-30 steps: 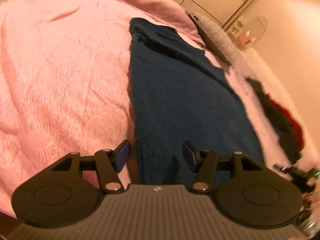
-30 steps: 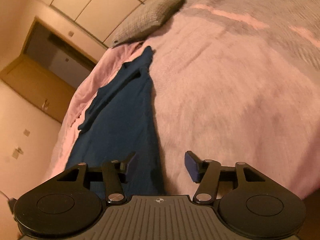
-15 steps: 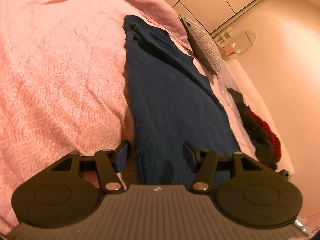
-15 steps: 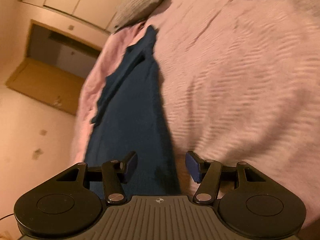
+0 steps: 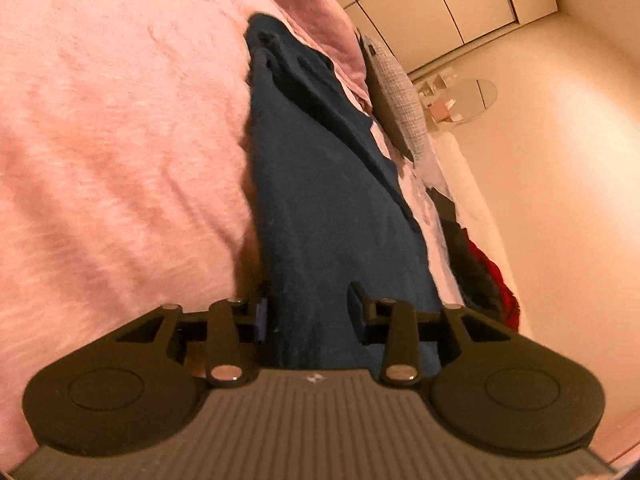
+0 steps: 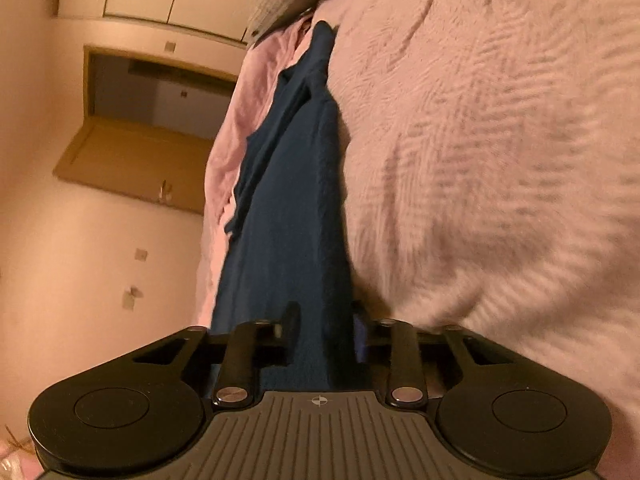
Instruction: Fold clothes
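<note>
1. Both your grippers have dropped low and pushed forward since a second ago, and their fingers have drawn in around the near hem of the garment; before, each stood wide with the cloth edge loose between the pads.
2. Your pink bedspread is the work surface, and the dark blue garment lies along it as a long narrow strip, running away from you toward the grey pillow.
3. That narrow shape suggests the lengthwise folds are already done; a sleeve or flap lies doubled over at the far end. What is left, by my reading, is the crosswise fold, hem up toward the collar.
4. Your left gripper sits partly closed with the hem between its fingers; whether the pads are actually pinching the cloth, you cannot tell.
5. Your right gripper is narrower, its pads pressed against the fabric on both sides, so it looks clamped on the hem.
6. Other dark and red clothes wait off to the side, not yet folded.
</note>
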A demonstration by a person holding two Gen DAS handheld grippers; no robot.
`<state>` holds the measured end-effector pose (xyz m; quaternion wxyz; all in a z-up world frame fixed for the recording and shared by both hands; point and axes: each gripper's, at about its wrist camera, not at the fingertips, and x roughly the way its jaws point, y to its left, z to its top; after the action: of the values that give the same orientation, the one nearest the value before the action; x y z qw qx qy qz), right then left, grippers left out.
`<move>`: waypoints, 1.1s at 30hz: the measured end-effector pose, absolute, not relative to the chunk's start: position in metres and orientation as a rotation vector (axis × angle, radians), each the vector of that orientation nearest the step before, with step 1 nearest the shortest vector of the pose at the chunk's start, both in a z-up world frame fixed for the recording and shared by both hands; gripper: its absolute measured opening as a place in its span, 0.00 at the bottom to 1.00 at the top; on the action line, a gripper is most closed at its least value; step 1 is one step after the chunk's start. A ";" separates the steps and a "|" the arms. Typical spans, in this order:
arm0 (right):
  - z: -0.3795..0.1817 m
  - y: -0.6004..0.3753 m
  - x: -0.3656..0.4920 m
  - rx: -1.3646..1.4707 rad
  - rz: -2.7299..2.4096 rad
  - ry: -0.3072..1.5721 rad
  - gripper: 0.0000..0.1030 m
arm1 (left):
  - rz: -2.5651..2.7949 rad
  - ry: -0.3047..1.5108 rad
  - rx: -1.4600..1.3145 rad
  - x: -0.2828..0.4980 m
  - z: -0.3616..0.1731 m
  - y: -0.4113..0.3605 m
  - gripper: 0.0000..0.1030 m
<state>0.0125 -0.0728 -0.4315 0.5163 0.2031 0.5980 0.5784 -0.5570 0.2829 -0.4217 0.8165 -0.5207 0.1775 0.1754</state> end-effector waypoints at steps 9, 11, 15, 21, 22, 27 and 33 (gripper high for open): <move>-0.424 -0.079 -0.005 0.393 1.385 1.408 0.08 | 0.377 0.418 -1.080 -0.559 -0.421 0.276 0.05; -0.419 -0.082 -0.004 0.410 1.370 1.393 0.07 | 0.382 0.413 -1.026 -0.558 -0.407 0.271 0.05; -0.386 -0.095 -0.006 0.443 1.411 1.319 0.06 | 0.394 0.350 -0.985 -0.568 -0.384 0.264 0.04; -0.352 -0.107 -0.026 0.447 1.428 1.272 0.06 | 0.406 0.315 -0.959 -0.593 -0.363 0.242 0.04; -0.348 -0.112 -0.030 0.451 1.433 1.264 0.06 | 0.405 0.308 -0.958 -0.598 -0.360 0.236 0.04; -0.331 -0.145 -0.054 0.473 1.462 1.225 0.06 | 0.409 0.266 -0.964 -0.633 -0.346 0.198 0.04; -0.318 -0.205 -0.101 0.513 1.488 1.197 0.06 | 0.402 0.257 -0.991 -0.690 -0.336 0.144 0.04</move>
<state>-0.1005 -0.2050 -0.3183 0.5496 0.2166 0.5057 0.6287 -0.6900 0.1438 -0.3359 0.8526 -0.4709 0.1223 0.1909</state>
